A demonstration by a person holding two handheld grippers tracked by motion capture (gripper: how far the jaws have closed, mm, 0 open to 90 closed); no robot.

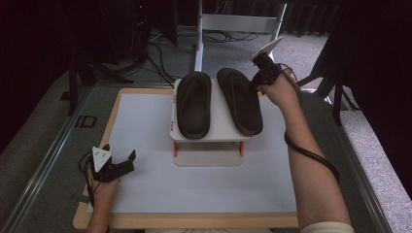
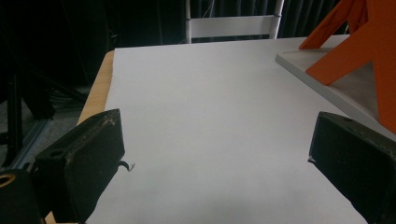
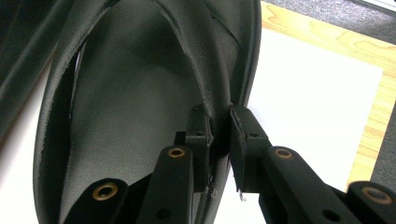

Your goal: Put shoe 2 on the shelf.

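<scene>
Two black slippers lie side by side on a small white stand [image 1: 218, 133] with orange legs at the table's middle. The left slipper [image 1: 193, 103] rests flat. My right gripper [image 1: 256, 80] is shut on the far rim of the right slipper [image 1: 239, 100]. In the right gripper view the pads [image 3: 201, 133] pinch the slipper's upper edge [image 3: 215, 100] between them. My left gripper [image 1: 120, 156] sits near the table's front left corner, open, with nothing between its jaws. In the left gripper view its wide-apart fingers [image 2: 81, 156] frame bare white tabletop, with the stand's orange leg [image 2: 359, 51] at the right.
The white table [image 1: 145, 184] has a wooden rim. A white frame [image 1: 238, 22] stands behind it on grey carpet. Dark stands and cables [image 1: 121, 58] crowd the back left. A black cable [image 1: 311, 155] trails along the right forearm.
</scene>
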